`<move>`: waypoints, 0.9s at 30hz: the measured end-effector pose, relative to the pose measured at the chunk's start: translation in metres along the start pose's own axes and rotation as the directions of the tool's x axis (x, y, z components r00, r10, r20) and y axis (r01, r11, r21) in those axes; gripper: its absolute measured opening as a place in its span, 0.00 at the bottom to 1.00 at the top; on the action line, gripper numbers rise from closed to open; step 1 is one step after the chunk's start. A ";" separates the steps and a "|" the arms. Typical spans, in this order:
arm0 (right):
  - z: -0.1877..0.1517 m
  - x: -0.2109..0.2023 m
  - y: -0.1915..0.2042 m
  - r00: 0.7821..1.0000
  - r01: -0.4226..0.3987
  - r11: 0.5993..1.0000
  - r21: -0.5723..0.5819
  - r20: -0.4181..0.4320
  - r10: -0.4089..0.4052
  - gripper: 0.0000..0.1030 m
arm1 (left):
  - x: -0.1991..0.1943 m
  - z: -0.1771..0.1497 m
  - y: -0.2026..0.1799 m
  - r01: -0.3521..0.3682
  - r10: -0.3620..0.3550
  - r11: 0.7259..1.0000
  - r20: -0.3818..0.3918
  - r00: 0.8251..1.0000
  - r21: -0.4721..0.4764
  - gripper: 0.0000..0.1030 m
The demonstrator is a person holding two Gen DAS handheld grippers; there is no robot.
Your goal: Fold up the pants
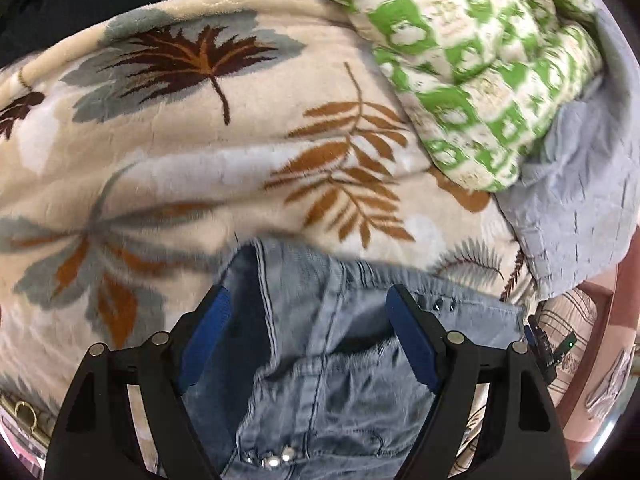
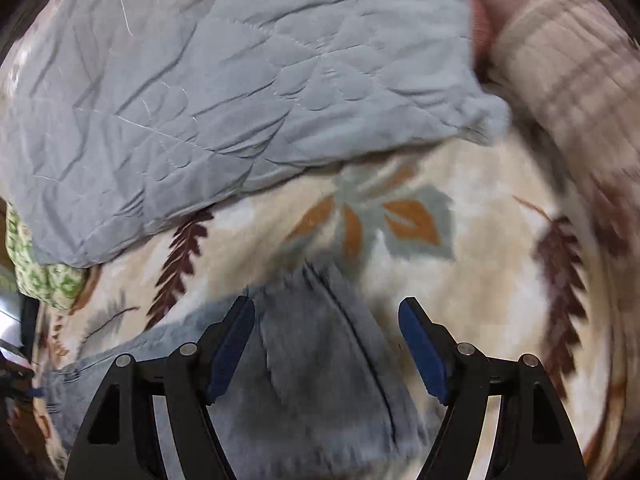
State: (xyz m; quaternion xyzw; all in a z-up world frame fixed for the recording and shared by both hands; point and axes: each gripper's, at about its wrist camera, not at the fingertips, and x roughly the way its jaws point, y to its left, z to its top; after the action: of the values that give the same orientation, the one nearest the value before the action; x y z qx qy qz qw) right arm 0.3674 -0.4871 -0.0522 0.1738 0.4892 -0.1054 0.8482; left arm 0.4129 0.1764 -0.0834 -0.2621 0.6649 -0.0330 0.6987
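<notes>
One pale blue denim pants (image 1: 320, 344) on leaf-print fleece blanket (image 1: 180, 160); two grippers, left (image 1: 308, 300) and right (image 2: 326, 312), both wide, gripping nothing.

I see a bed covered by a beige fleece blanket (image 1: 192, 168) printed with brown, rust and grey leaves. Directly on it lie pale blue denim pants (image 1: 320, 344), rumpled, with metal studs near the waistband. A grey-blue quilted cover (image 2: 192, 92) rests on the blanket's far part, and a green-and-cream patterned quilt (image 1: 472, 64) sits bunched beside it. A beige plaid cloth (image 2: 568, 72) lies at the edge.
</notes>
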 end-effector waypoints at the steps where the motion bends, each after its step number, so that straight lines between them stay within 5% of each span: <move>1: 0.002 0.009 0.002 1.000 0.004 1.000 -0.009 -0.009 -0.004 0.74 | 0.005 0.001 0.000 -0.001 0.001 1.000 -0.011 1.000 0.008 0.79; 3: 0.002 0.028 0.008 0.999 -0.016 1.000 -0.020 -0.046 0.015 0.76 | 0.019 0.002 -0.002 -0.003 0.005 1.000 -0.054 0.999 0.029 0.79; 6: -0.004 0.029 0.024 1.000 0.005 0.995 -0.097 0.013 -0.004 0.78 | 0.036 -0.001 -0.010 -0.042 0.048 0.996 -0.085 0.995 0.076 0.79; 8: -0.008 0.027 0.032 0.999 0.031 0.991 -0.128 0.031 -0.028 0.46 | 0.028 -0.006 -0.020 -0.027 0.028 0.993 -0.006 1.000 0.115 0.73; 9: -0.010 0.024 0.035 0.998 0.057 0.987 -0.148 0.038 -0.052 0.34 | 0.024 -0.009 -0.025 -0.026 0.022 0.990 0.025 0.999 0.141 0.40; 10: -0.012 0.019 0.037 0.998 0.059 0.985 -0.162 0.041 -0.053 0.18 | 0.020 -0.012 -0.032 -0.051 0.043 0.984 0.049 0.998 0.172 0.20; 11: -0.014 0.015 0.038 0.998 0.058 0.985 -0.165 0.049 -0.050 0.17 | 0.019 -0.018 -0.039 -0.109 0.095 0.972 0.076 0.993 0.208 0.04; 16: -0.027 -0.029 0.045 0.988 0.079 0.983 -0.168 0.144 -0.055 0.15 | -0.008 -0.047 -0.060 -0.283 0.209 0.917 0.264 0.942 0.283 0.01; 27: -0.075 -0.152 0.023 0.967 0.053 0.991 -0.123 0.255 -0.020 0.15 | -0.108 -0.139 -0.064 -0.328 0.124 0.896 0.538 0.834 0.301 0.02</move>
State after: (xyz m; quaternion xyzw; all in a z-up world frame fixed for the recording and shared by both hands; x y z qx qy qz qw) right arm 0.2404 -0.4351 0.0490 0.0947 0.3856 -0.1107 0.9111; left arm 0.2881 0.1193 0.0440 -0.0386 0.4658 -0.0072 0.8840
